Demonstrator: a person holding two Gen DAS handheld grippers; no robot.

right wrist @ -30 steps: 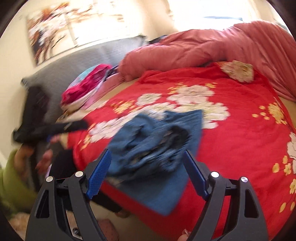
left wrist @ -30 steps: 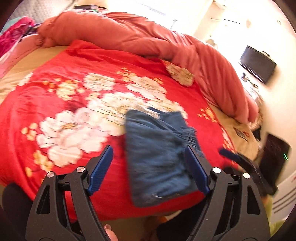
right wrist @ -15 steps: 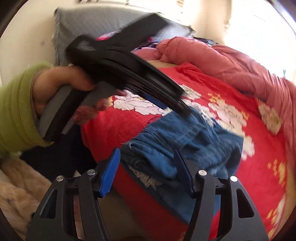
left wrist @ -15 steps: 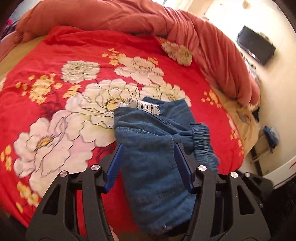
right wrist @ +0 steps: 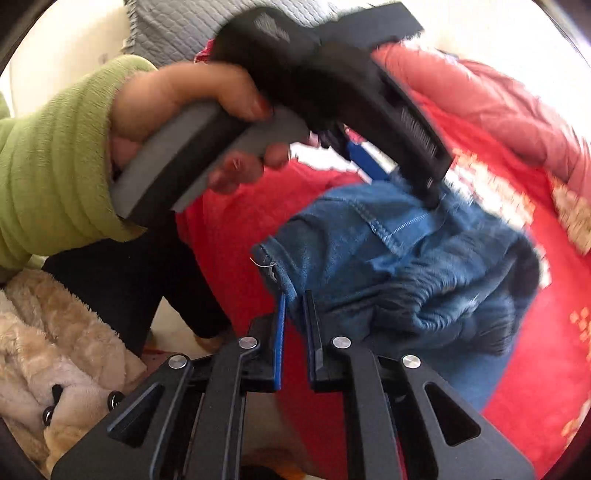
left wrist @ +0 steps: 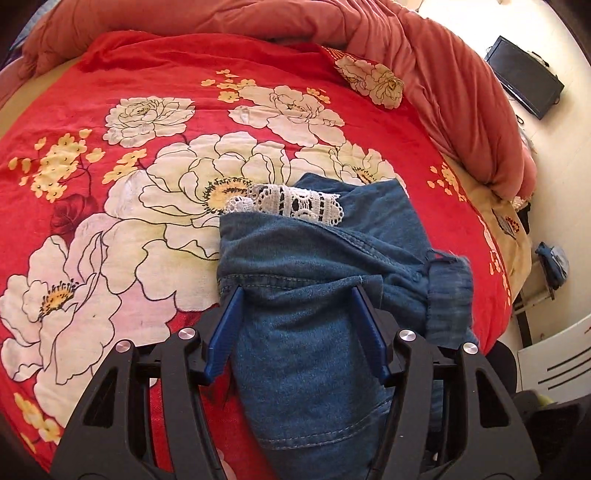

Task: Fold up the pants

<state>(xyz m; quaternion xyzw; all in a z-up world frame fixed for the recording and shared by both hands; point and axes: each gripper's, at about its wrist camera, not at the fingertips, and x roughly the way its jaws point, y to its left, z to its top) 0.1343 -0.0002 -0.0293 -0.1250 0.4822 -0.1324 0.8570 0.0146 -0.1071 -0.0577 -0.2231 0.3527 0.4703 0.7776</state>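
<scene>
Covering the bed is a red floral blanket (left wrist: 155,122) printed with big cream peonies and small yellow blossoms, and on its near edge lie the blue denim pants (left wrist: 314,280), bunched, with a strip of white lace (left wrist: 291,203) poking out at their far end. A salmon-pink quilt (left wrist: 424,62) is heaped along the far side of the bed. On the pale wall to the right hangs a dark flat screen (left wrist: 524,81). A grey padded headboard (right wrist: 177,29) shows in the right wrist view, and a fluffy beige plush thing (right wrist: 55,350) lies low beside the bed. The left gripper (left wrist: 297,325), held by a hand (right wrist: 177,110) in a green sleeve (right wrist: 55,155), straddles the denim with jaws opening. The right gripper (right wrist: 293,332) pinches the pants' near edge.
</scene>
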